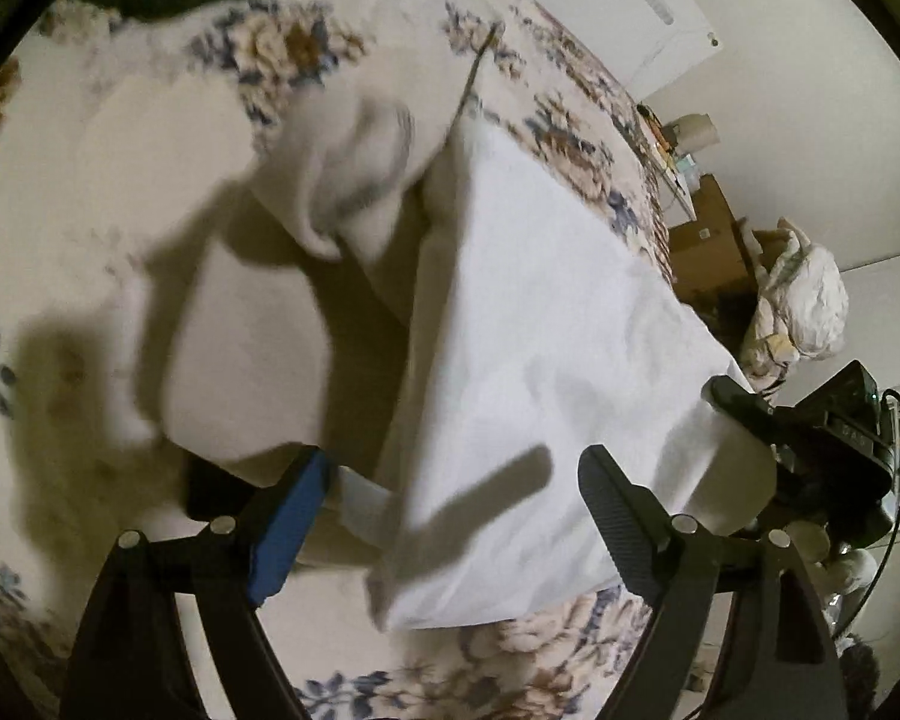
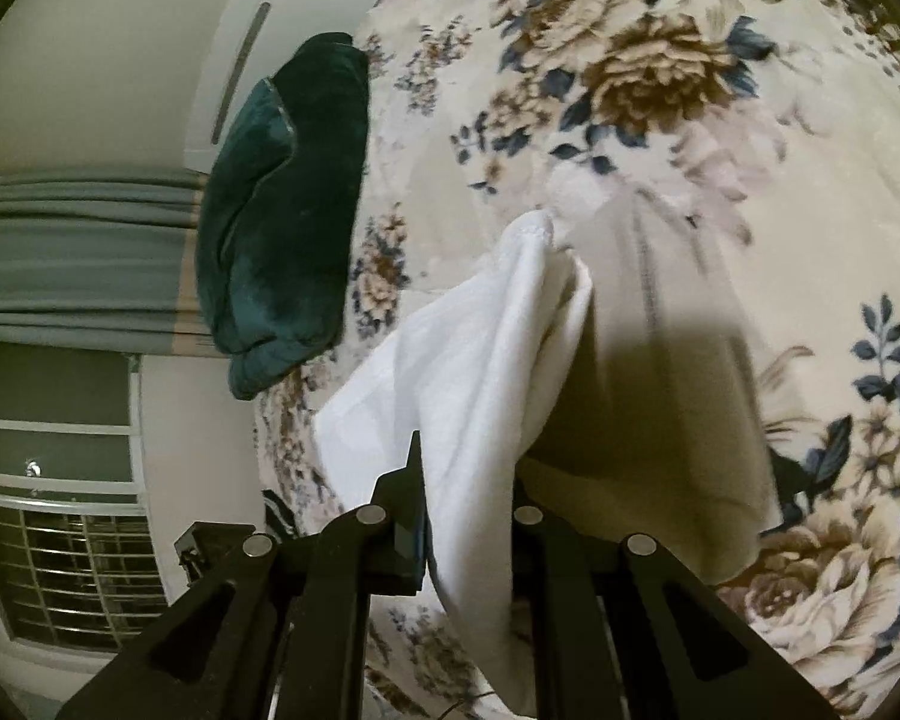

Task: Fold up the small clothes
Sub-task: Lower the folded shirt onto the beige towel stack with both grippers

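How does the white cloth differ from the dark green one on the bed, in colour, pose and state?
The white garment is bright and thin; the dark green cloth looks thick and plush. The white garment is lifted off the floral bedspread, pinched in the right gripper; the dark green cloth lies untouched near the bed's edge. The white garment hangs in loose folds; the dark green cloth sits in a compact bundle. Both are soft fabric items.
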`<state>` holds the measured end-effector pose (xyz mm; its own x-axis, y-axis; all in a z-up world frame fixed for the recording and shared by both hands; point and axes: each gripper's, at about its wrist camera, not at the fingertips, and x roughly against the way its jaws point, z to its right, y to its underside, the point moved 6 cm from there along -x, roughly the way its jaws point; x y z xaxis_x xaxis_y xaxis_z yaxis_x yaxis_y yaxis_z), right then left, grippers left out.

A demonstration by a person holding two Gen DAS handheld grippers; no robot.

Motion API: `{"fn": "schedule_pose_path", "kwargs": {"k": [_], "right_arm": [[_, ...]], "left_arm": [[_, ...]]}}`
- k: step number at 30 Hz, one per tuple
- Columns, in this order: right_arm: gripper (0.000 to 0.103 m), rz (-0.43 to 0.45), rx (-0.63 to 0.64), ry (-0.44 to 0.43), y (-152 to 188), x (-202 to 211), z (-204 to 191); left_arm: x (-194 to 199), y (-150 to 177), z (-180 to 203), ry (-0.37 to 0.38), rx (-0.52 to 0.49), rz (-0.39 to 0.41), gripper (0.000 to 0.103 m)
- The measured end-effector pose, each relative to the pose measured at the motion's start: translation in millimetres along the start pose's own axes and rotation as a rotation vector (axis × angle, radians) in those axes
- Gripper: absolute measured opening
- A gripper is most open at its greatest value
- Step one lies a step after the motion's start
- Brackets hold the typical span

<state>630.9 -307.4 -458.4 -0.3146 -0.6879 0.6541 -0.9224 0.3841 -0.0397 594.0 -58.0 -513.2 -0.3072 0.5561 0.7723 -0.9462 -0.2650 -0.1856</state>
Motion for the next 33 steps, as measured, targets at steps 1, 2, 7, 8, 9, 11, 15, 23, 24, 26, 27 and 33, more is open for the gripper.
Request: {"fn": "schedule_pose_path", "kwargs": {"k": [1, 2, 7, 8, 9, 11, 15, 23, 24, 26, 27, 33], "right_arm": [[0.011, -0.003, 0.000, 0.005, -0.5, -1.2, 4.1], [0.011, -0.007, 0.000, 0.008, -0.7, -2.0, 7.0], [0.011, -0.019, 0.001, 0.020, -3.7, -6.7, 17.2], [0.011, -0.018, 0.005, 0.020, -3.6, -5.9, 17.3], [0.011, -0.021, 0.008, 0.016, -3.1, -5.0, 17.9], [0.011, -0.025, 0.016, 0.002, -0.6, -2.6, 15.3], [0.011, -0.027, 0.044, -0.032, 11.4, 8.8, 6.9], [0.011, 0.023, 0.058, -0.108, 11.0, 34.3, -16.3], [0.011, 0.034, 0.054, -0.110, 5.7, 34.3, -17.8], [0.011, 0.046, 0.045, -0.110, -5.1, 30.7, -18.6], [0.011, 0.050, 0.042, -0.103, -10.1, 27.4, -18.1], [0.011, -0.017, 0.034, 0.015, -23.4, -13.1, 4.2]], "left_arm": [[-2.9, -0.3, 1.8, 0.001, -0.004, 0.001, 0.082], [-5.4, -1.4, 4.9, 0.001, -0.016, 0.008, 0.075], [0.8, -11.0, 22.3, -0.044, -0.115, 0.051, 0.012], [5.6, -9.9, 25.8, -0.060, -0.136, 0.062, 0.011], [12.4, -7.7, 30.5, -0.074, -0.158, 0.075, 0.011], [26.3, -3.4, 35.2, -0.083, -0.172, 0.093, 0.010], [58.6, 3.6, 49.8, -0.088, -0.178, 0.130, 0.010], [68.7, -51.6, 72.9, -0.076, -0.211, 0.166, 0.010], [63.0, -60.0, 73.4, -0.084, -0.220, 0.165, 0.010], [42.9, -74.2, 66.2, -0.111, -0.232, 0.127, 0.010], [35.4, -76.8, 61.5, -0.119, -0.228, 0.110, 0.010], [-1.5, -72.0, 23.4, -0.171, -0.188, 0.010, 0.011]]}}
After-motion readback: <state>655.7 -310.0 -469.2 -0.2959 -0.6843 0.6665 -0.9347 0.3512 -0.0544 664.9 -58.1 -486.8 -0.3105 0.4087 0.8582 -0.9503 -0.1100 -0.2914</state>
